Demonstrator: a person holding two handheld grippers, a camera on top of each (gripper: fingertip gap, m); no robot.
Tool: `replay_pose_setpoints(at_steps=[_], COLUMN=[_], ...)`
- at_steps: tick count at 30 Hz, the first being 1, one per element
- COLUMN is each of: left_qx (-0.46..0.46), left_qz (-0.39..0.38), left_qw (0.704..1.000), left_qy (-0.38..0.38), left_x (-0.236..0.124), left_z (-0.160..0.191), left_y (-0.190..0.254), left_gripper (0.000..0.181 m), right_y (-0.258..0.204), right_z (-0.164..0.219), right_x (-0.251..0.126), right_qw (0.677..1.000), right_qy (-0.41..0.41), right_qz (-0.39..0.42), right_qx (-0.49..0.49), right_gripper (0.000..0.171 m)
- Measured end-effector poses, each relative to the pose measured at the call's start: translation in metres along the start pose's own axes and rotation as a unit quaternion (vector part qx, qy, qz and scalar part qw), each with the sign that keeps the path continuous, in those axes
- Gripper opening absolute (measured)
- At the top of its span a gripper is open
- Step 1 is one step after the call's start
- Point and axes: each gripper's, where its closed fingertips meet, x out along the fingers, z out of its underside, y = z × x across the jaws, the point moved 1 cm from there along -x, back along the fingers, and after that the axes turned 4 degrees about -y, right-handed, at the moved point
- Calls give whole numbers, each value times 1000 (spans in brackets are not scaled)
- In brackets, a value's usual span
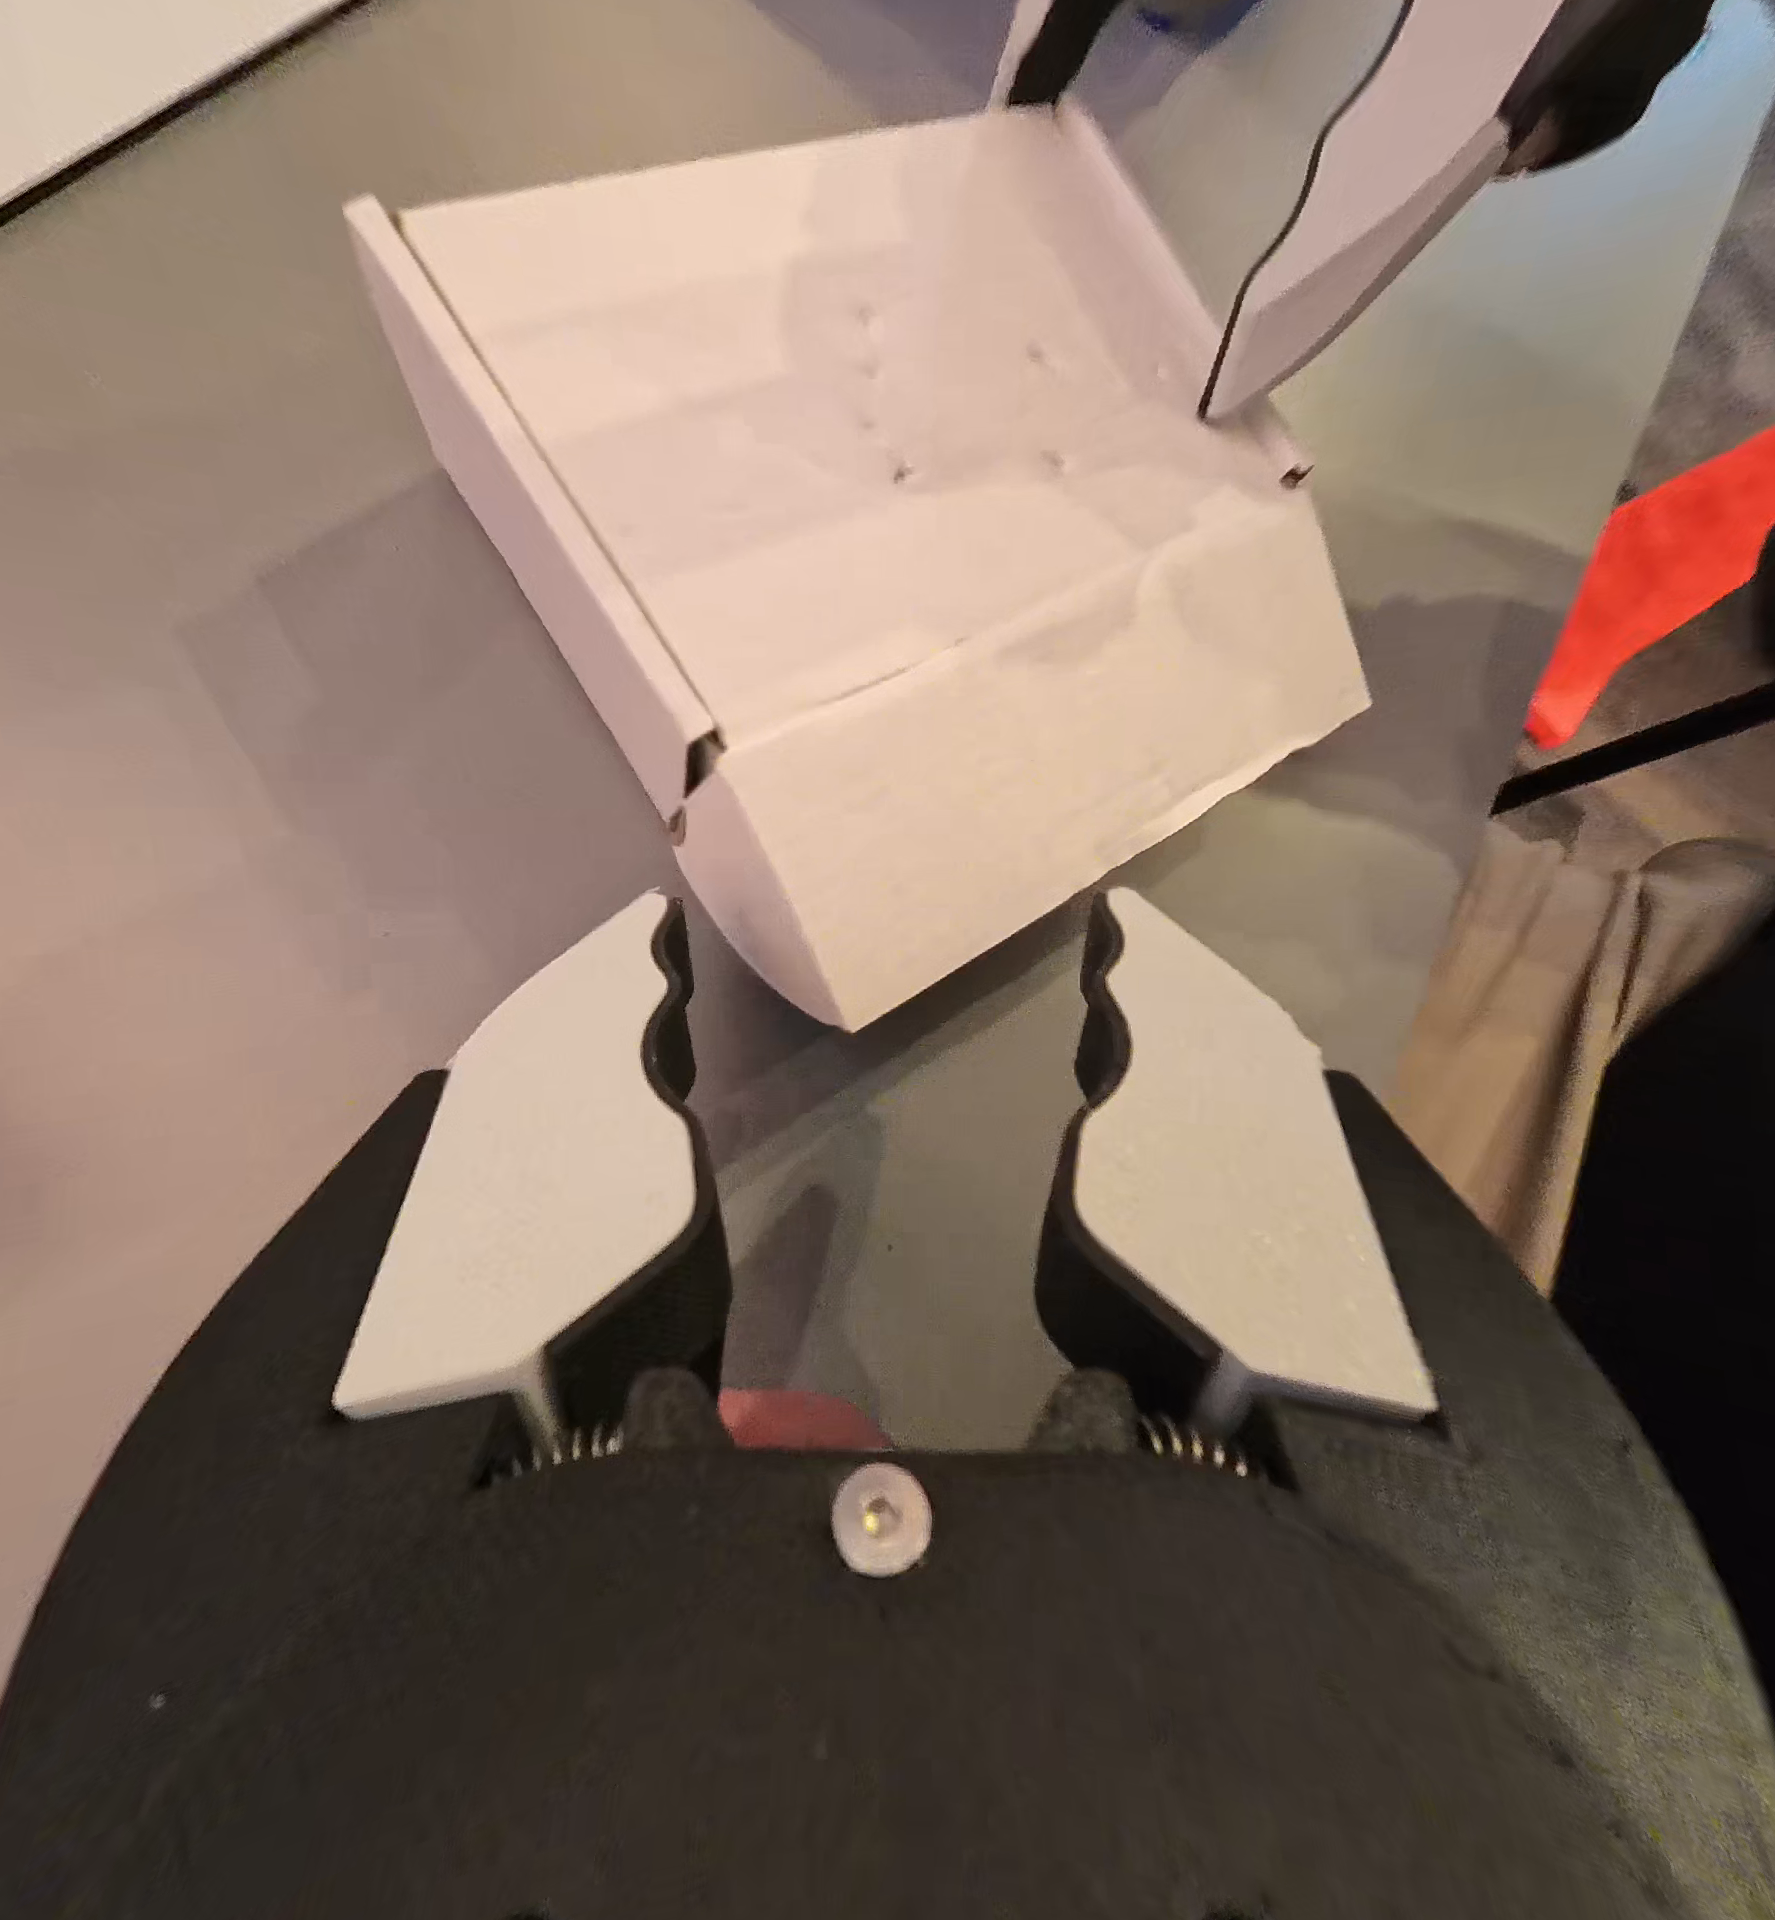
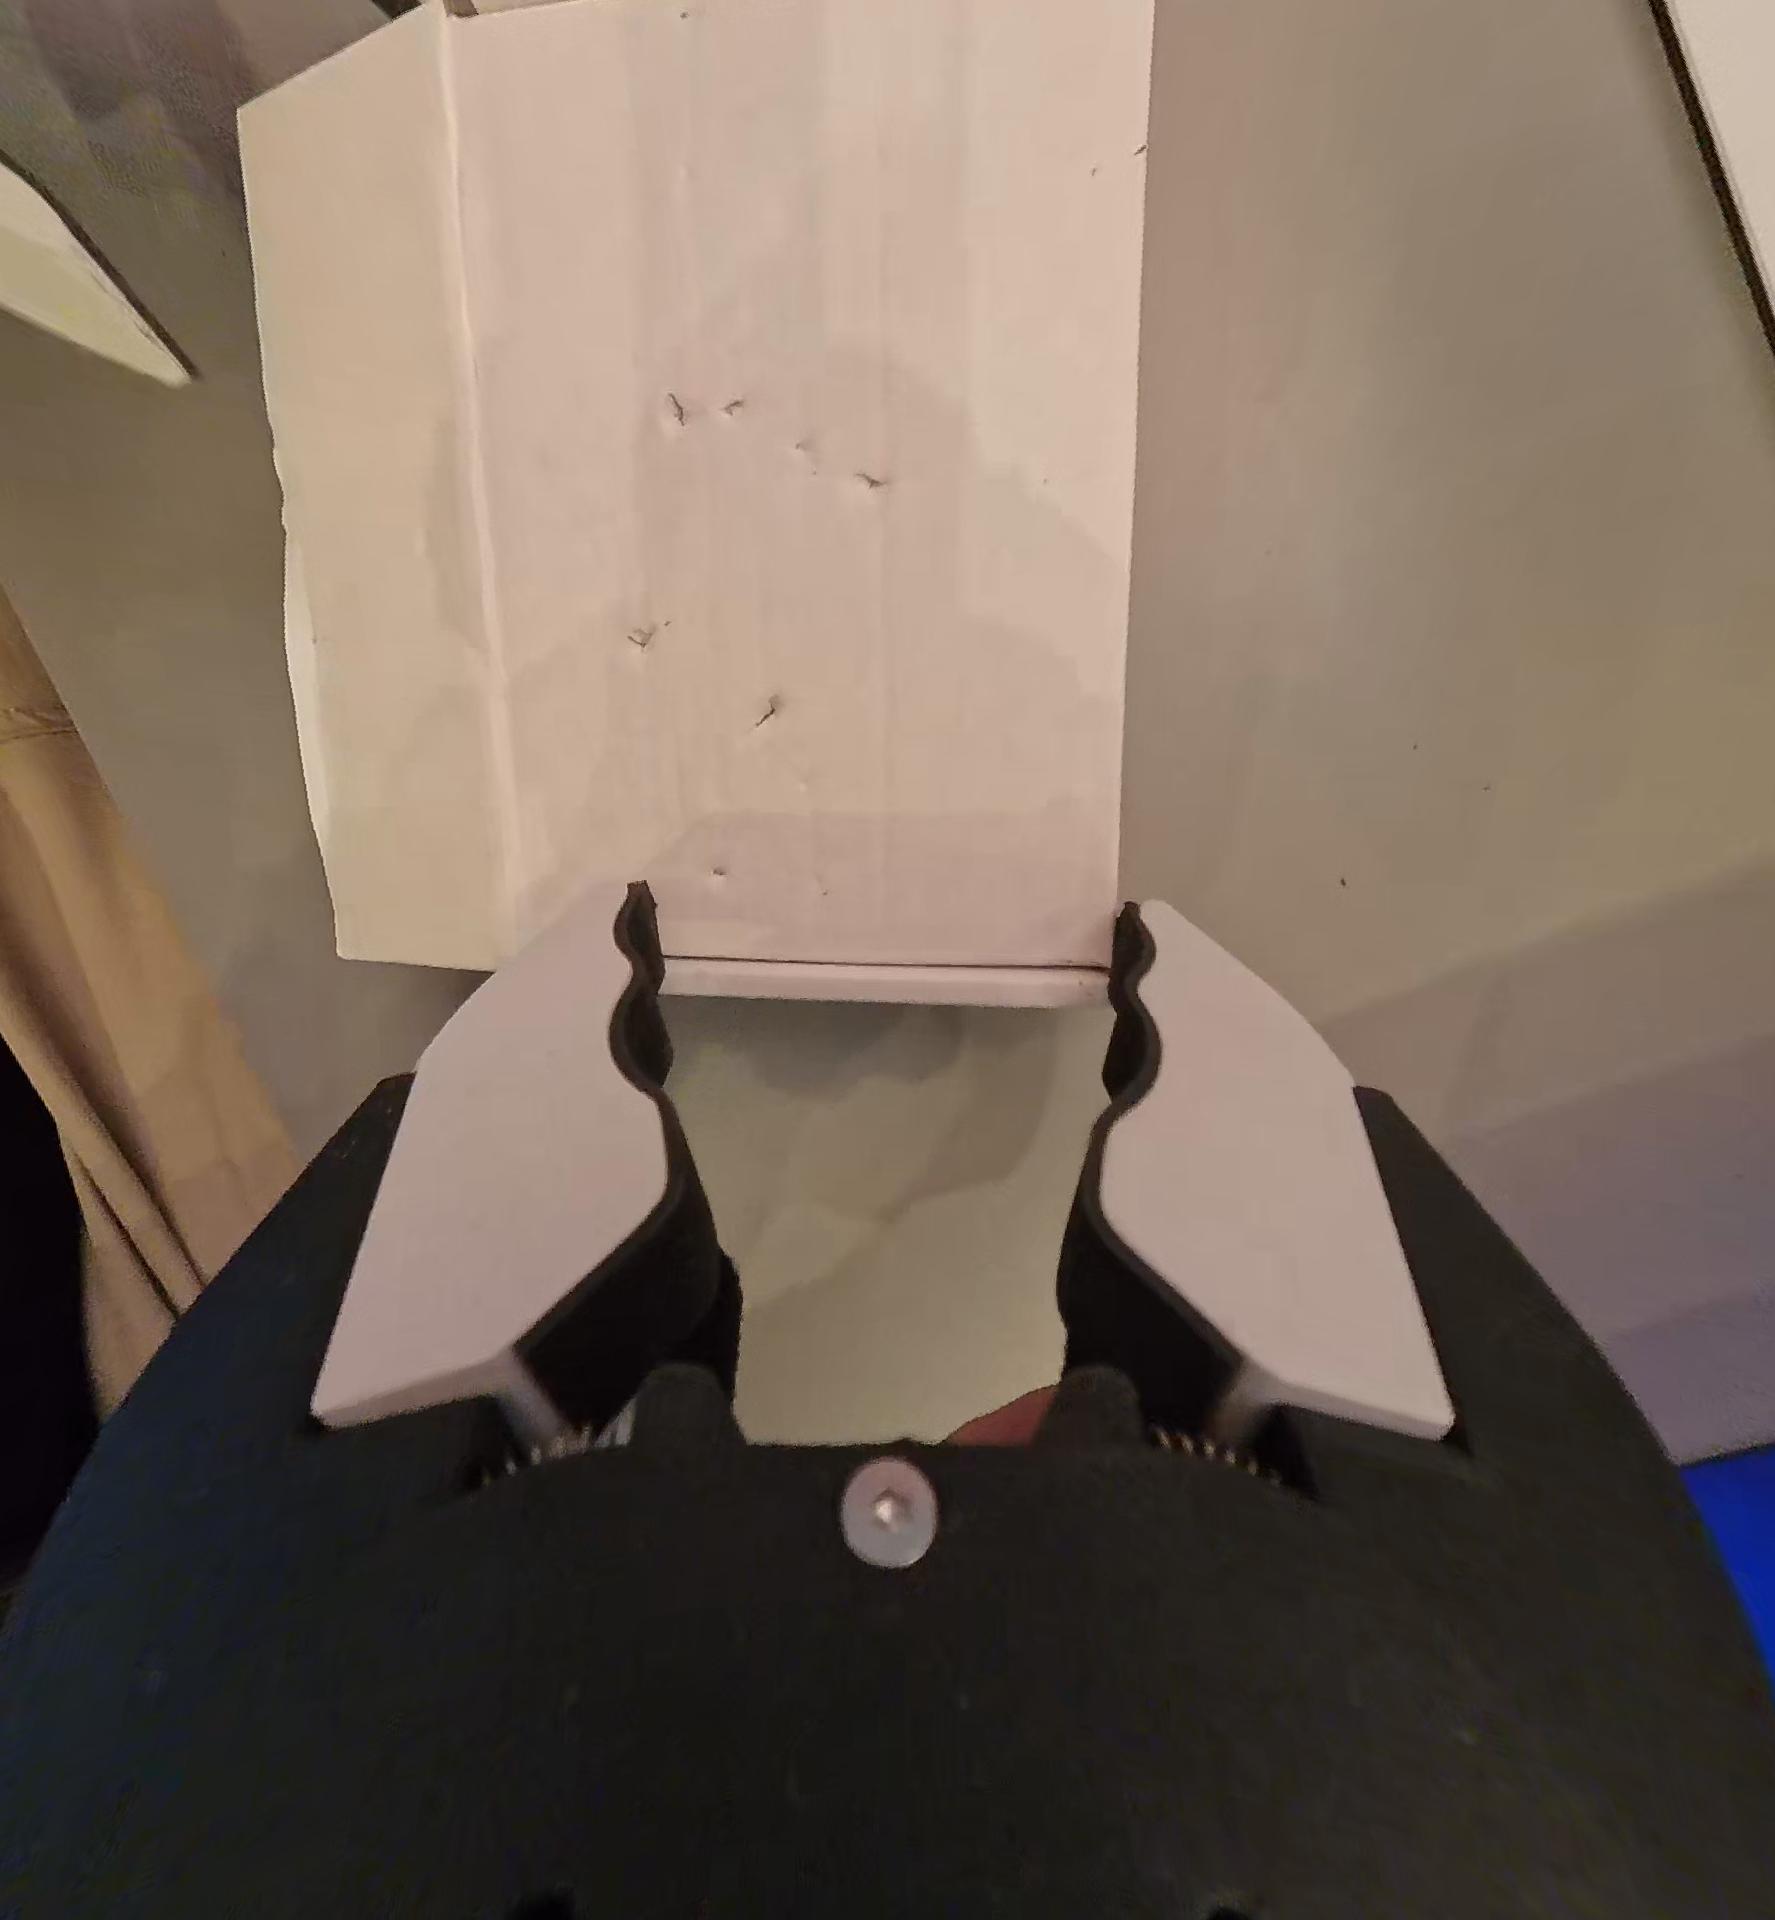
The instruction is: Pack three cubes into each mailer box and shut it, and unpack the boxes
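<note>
1. White mailer box [image 1: 862,540], lid folded back, sits on the grey tabletop [image 1: 187,727]; inside it no cubes show.
2. Left hand-held gripper [image 1: 888,914]: released, fingers spread, just short of the box's near corner.
3. Right hand-held gripper [image 2: 883,914]: released, fingertips [image 2: 1132,935] at the box's edge.

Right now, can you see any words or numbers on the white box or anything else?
None. The white mailer box carries only small dents and dark scuffs, no printing. The left gripper, the right gripper and the grey table are bare too. The red strip at the edge shows no writing.
</note>
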Motion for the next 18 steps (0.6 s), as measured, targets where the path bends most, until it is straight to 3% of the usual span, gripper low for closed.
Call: replay_pose_setpoints(at_steps=[18], left_qx=[31], left_qz=[-96], left_qw=[994], left_qy=[-31], left_x=[32], left_z=[-2], left_y=[-15], left_gripper=[68], right_y=[-1], right_z=[1], right_x=[2], right_qw=[1000], right_qy=[-20], right_qz=[-14], right_qx=[-4], right_gripper=[82])
